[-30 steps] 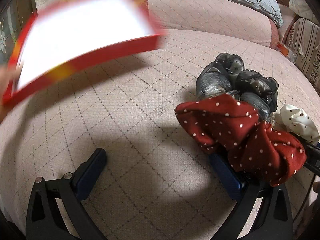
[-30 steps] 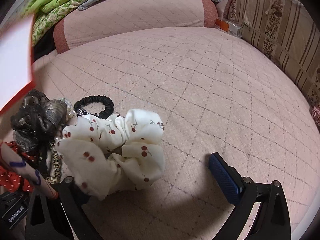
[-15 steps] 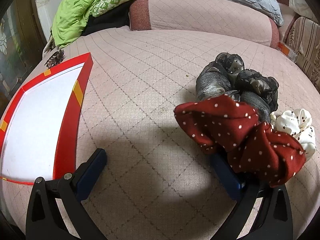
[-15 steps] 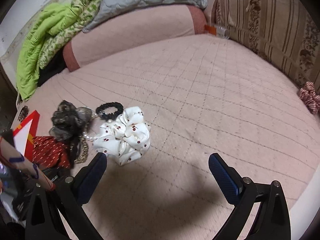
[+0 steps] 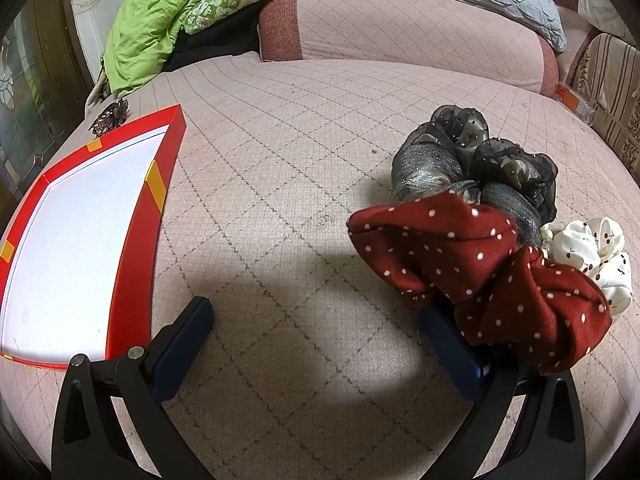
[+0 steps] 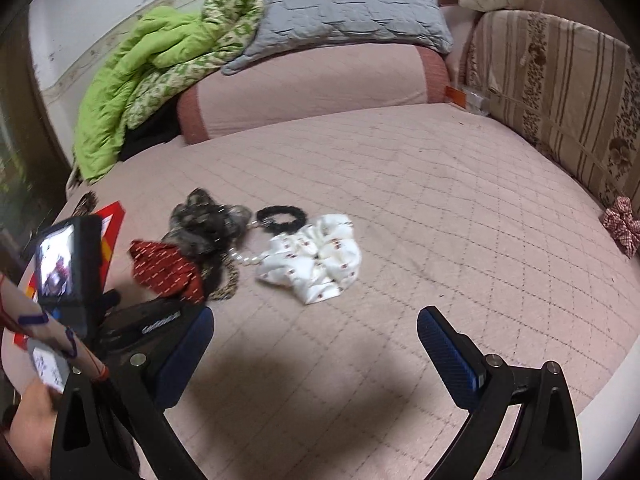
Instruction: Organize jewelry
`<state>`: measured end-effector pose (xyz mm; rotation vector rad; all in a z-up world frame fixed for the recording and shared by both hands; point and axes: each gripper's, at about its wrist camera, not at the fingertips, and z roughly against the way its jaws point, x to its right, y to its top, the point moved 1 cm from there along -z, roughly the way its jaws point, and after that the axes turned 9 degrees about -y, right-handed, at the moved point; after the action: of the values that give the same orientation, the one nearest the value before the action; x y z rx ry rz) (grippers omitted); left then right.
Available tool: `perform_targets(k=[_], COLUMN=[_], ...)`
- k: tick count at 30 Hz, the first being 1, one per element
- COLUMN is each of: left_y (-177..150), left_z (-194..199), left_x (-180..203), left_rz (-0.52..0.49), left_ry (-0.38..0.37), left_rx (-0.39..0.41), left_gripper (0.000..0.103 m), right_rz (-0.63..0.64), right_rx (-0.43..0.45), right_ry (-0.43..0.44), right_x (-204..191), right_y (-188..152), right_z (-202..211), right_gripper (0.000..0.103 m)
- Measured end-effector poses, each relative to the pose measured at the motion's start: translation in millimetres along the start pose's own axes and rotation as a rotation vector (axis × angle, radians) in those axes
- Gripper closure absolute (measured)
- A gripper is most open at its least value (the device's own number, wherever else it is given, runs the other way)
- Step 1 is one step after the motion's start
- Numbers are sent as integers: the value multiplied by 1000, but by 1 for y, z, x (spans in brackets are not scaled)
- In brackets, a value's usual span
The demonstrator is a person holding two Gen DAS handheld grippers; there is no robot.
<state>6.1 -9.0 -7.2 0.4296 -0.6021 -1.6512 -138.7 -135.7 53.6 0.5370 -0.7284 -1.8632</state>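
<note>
5 scrunchies [image 6: 312, 260], 1 red box [image 5: 80, 240], 2 pillows [image 6: 344, 4].

I'm over a pink quilted bed [image 6: 420, 208]; a green blanket [image 6: 132, 80] and grey pillow [image 6: 344, 8] sit on the bolster [image 6: 304, 88], striped cushion [image 6: 560, 92] right.

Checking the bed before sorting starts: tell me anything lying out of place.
A red checked scrunchie lies alone at the bed's far right edge by the striped cushion, far from the heap of scrunchies. A brown hair clip also sits apart, beyond the red tray. The tray holds nothing.
</note>
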Motion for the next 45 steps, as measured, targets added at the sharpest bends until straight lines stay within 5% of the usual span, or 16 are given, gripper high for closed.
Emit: perform_targets(k=[6, 8, 18, 45], left_y=[-4, -13, -37, -44], left_z=[13, 31, 160, 176], left_x=[-7, -12, -36, -44], left_rz=[-46, -54, -62, -47], left_ry=[-81, -48, -115, -94], left_rx=[-76, -34, 215, 220], left_gripper=[0, 0, 0, 0], right_rz=[-1, 7, 79, 120], right_rx=[24, 40, 112, 147], right_ry=[30, 31, -3, -2], right_x=[-6, -9, -22, -42], right_y=[-1, -2, -12, -24], right_z=[12, 18, 54, 65], right_gripper=[0, 0, 0, 0])
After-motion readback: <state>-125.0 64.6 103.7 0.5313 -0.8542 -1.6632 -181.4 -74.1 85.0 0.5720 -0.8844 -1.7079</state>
